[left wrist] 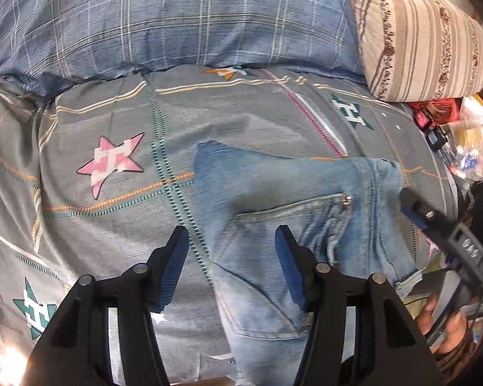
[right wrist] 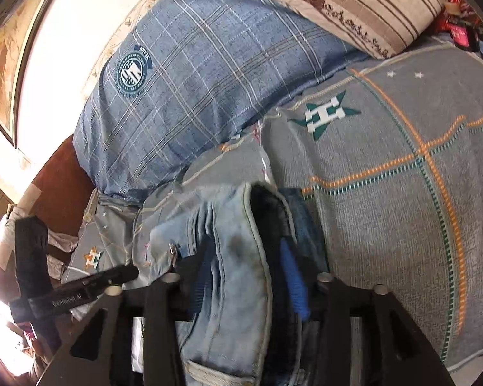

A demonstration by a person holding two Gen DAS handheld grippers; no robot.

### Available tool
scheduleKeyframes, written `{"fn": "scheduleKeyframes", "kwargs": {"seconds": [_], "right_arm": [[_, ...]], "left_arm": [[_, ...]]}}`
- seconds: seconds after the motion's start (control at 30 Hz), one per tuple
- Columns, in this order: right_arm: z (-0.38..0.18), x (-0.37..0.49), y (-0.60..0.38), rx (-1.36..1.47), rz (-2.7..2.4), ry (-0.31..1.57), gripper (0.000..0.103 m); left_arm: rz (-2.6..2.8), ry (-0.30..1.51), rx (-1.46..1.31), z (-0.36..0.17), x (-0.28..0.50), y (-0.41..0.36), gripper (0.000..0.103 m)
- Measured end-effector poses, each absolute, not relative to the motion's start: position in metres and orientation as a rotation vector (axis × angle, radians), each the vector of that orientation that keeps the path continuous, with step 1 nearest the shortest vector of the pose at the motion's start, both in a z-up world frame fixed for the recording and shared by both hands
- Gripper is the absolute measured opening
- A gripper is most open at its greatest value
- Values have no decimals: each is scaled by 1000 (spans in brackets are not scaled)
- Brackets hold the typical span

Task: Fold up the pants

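The left gripper (left wrist: 232, 267) hung half open over the jeans (left wrist: 293, 212), gripping nothing, its jaws straddling the denim's edge at six o'clock. The jeans lay on the grey star-print bedsheet (left wrist: 112, 112), waistband toward three o'clock. The right gripper (right wrist: 244, 276) stood partly open with the waistband (right wrist: 241, 257) between its blue ribbed pads (right wrist: 293, 276); no firm pinch showed. Folding well probably meant catching both layers squarely, then carrying the edge over evenly. The faded denim looked stiff, thick-seamed, with a zippered pocket (left wrist: 306, 206).
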State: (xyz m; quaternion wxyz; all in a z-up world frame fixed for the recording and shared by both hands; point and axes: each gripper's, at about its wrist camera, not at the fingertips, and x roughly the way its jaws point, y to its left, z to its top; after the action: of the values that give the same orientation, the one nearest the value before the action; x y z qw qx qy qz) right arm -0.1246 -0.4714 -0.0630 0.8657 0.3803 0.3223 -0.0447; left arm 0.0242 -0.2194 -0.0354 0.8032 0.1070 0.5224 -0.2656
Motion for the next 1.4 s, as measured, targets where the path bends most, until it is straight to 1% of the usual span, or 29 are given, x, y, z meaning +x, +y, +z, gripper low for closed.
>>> {"fn": "scheduleKeyframes", "kwargs": {"seconds": [0.07, 0.13, 0.27, 0.3, 0.33, 0.37, 0.4, 0.43, 0.53, 0.6, 0.67, 0.73, 0.77, 0.8, 0.83, 0.87, 0.9, 1.03, 1.13, 1.2, 1.23, 1.27, 1.37, 1.4], "right_arm": [[-59, -121, -472, 790, -107, 667, 60], [-58, -113, -471, 783, -105, 681, 60], [-67, -96, -469, 772, -108, 728, 60], [-70, -93, -469, 777, -100, 736, 52], [-73, -89, -468, 784, -75, 737, 40], [-73, -85, -467, 782, -54, 744, 15], [-72, -81, -465, 770, -35, 757, 5], [-65, -79, -461, 742, -19, 748, 5], [-33, -85, -455, 679, 28, 652, 5], [-26, -90, -461, 677, 15, 620, 4], [-40, -87, -471, 691, -30, 669, 5], [-68, -83, -479, 732, -58, 745, 7], [-78, -85, -479, 750, -63, 761, 11], [-83, -86, -479, 753, -62, 763, 13], [-83, -90, -477, 755, -65, 749, 15], [-83, -92, -476, 762, -67, 737, 22], [-81, -95, -475, 776, -64, 730, 23], [-71, -114, -473, 777, -71, 730, 25], [-63, -132, -467, 767, -79, 744, 32], [-61, -144, -463, 769, -77, 753, 42], [-60, -152, -460, 772, -79, 754, 45], [-59, -156, -459, 777, -80, 757, 47], [-59, -172, -456, 815, -87, 754, 50], [-59, -176, -456, 834, -91, 750, 56]], "left_arm": [[-554, 1128, 228, -39, 29, -216, 57], [-550, 1147, 212, -45, 35, -213, 70], [-629, 1348, 56, -74, 53, -203, 72], [-645, 1380, 28, -79, 55, -203, 72], [-651, 1382, 19, -80, 55, -205, 71], [-654, 1368, 30, -77, 53, -207, 70], [-674, 1352, 43, -72, 49, -211, 61], [-704, 1345, 41, -65, 44, -215, 53], [-750, 1275, 66, -46, 31, -227, 53], [-736, 1263, 98, -50, 29, -236, 53], [-703, 1264, 145, -59, 29, -243, 53], [-677, 1213, 206, -56, 19, -249, 55], [-668, 1190, 231, -55, 15, -251, 56], [-660, 1173, 253, -54, 13, -253, 55], [-654, 1160, 267, -53, 10, -253, 55], [-648, 1151, 275, -52, 9, -253, 55], [-643, 1145, 276, -52, 8, -253, 55], [-642, 1141, 277, -51, 9, -249, 55], [-640, 1145, 275, -51, 10, -247, 55], [-639, 1148, 277, -52, 9, -247, 55], [-637, 1149, 278, -51, 7, -246, 55], [-636, 1156, 280, -50, 6, -243, 55], [-666, 1232, 227, -49, 7, -225, 55], [-686, 1278, 187, -50, 8, -214, 56]]}}
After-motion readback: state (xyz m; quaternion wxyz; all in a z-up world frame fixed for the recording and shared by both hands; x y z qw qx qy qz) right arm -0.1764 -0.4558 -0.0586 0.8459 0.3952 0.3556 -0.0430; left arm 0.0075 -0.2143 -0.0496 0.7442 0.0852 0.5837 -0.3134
